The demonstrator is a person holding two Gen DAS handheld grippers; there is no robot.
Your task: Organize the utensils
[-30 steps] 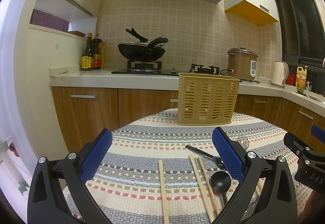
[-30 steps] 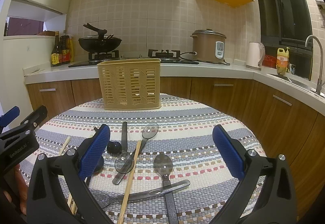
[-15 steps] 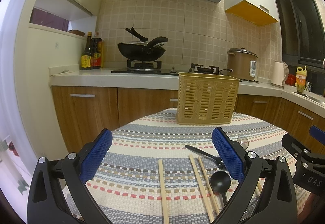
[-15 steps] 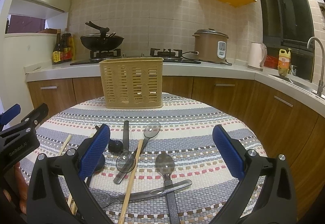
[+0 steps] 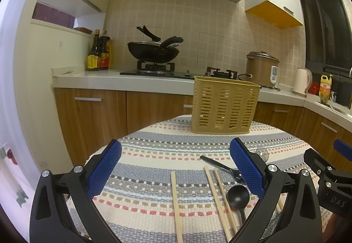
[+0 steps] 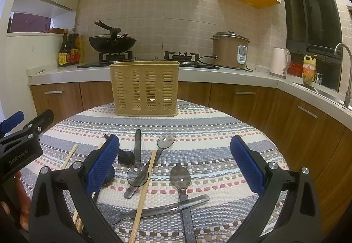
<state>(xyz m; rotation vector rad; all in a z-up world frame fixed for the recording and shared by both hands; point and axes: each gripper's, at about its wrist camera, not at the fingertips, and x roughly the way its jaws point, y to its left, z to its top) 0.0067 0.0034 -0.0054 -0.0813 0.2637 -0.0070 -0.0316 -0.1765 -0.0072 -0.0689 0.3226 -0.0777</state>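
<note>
A tan slotted utensil basket [image 5: 223, 106] [image 6: 144, 88] stands at the far side of the round table. Loose utensils lie in front of it: wooden chopsticks [image 5: 176, 201] [image 6: 143, 192], a black spoon [image 5: 238, 196] [image 6: 126, 156], clear-bowled spoons [image 6: 166, 140] [image 6: 180, 178], a metal knife [image 6: 137, 146] and a metal fork [image 6: 167, 207]. My left gripper [image 5: 176, 170] is open and empty above the chopsticks. My right gripper [image 6: 175, 166] is open and empty above the spoons.
The table has a striped woven cloth [image 6: 220, 132]. Behind it runs a kitchen counter [image 5: 132, 82] with a wok [image 6: 112, 41], sauce bottles [image 5: 99, 53], a rice cooker [image 6: 231, 49] and a kettle [image 6: 279, 61]. A sink tap [image 6: 345, 66] is at the right.
The right gripper's view has shifted slightly, so the basket and utensils sit a little further right. The left gripper has barely moved. Both stay open.
</note>
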